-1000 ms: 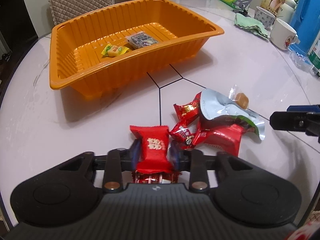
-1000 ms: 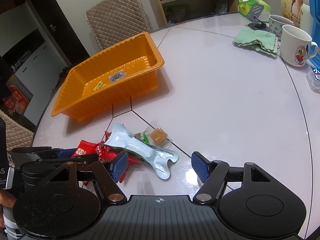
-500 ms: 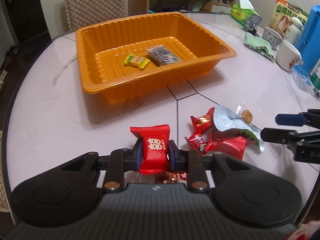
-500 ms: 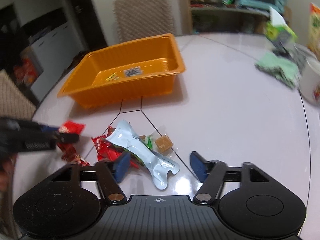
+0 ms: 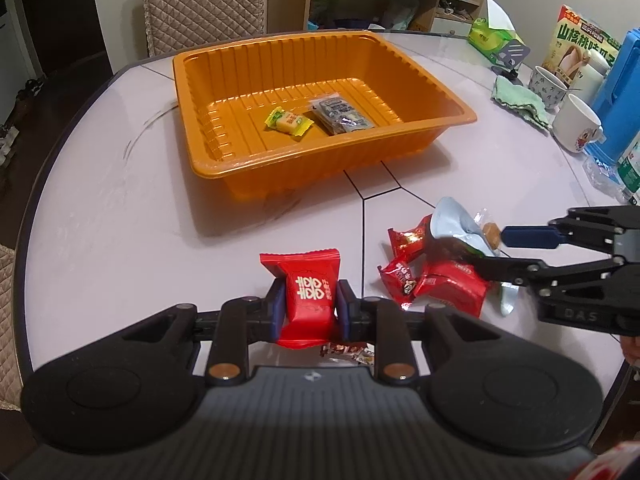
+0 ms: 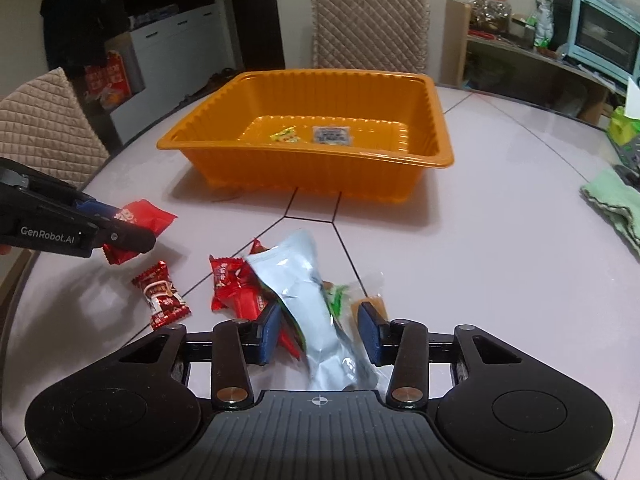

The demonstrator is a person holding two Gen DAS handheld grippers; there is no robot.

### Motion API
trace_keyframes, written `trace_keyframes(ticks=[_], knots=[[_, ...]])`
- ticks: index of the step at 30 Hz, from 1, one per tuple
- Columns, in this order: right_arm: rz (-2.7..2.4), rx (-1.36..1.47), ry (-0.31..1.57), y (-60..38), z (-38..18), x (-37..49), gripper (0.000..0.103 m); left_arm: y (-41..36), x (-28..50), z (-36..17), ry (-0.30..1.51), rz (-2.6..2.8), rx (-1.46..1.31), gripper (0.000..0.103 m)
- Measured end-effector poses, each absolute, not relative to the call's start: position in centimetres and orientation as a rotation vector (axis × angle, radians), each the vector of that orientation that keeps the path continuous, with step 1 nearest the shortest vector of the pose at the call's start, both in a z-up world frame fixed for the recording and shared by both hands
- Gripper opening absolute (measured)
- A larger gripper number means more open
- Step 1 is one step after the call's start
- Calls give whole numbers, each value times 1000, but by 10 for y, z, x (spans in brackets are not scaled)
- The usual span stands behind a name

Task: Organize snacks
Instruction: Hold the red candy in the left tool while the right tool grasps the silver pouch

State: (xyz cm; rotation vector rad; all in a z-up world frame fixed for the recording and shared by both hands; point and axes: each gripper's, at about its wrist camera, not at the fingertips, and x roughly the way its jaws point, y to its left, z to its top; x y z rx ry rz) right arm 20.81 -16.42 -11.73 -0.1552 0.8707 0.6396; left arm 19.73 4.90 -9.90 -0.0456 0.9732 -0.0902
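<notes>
now the left gripper (image 5: 310, 306) is clamped on a red candy (image 5: 308, 300) above the table (image 5: 120, 240). the right gripper (image 6: 318, 336) fingers have just been closing around a silver pouch (image 6: 312, 304), not yet pressing it, near the orange tray (image 5: 400, 140).

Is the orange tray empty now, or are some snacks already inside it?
Not empty. The orange tray holds two snacks on its floor: a yellow candy and, beside it, a grey packet. The rest of the floor is bare.

So the tray (image 5: 404, 132) sits toward the back of the table (image 5: 120, 216) with two small packets (image 5: 288, 121) side by side inside. In front of it is a snack pile (image 6: 248, 284), a pouch (image 6: 316, 300) lying on top. Mugs (image 5: 576, 124) and a cloth (image 5: 516, 100) sit off right.
</notes>
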Motion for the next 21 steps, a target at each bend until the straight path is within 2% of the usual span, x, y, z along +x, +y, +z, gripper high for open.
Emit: trace_keyframes(ticks=[11, 21], knots=[[648, -34, 930, -161, -122, 223, 37, 50, 195, -98, 975, -84, -52, 23], [538, 215, 1065, -191, -121, 215, 31, 50, 191, -97, 971, -88, -61, 23]])
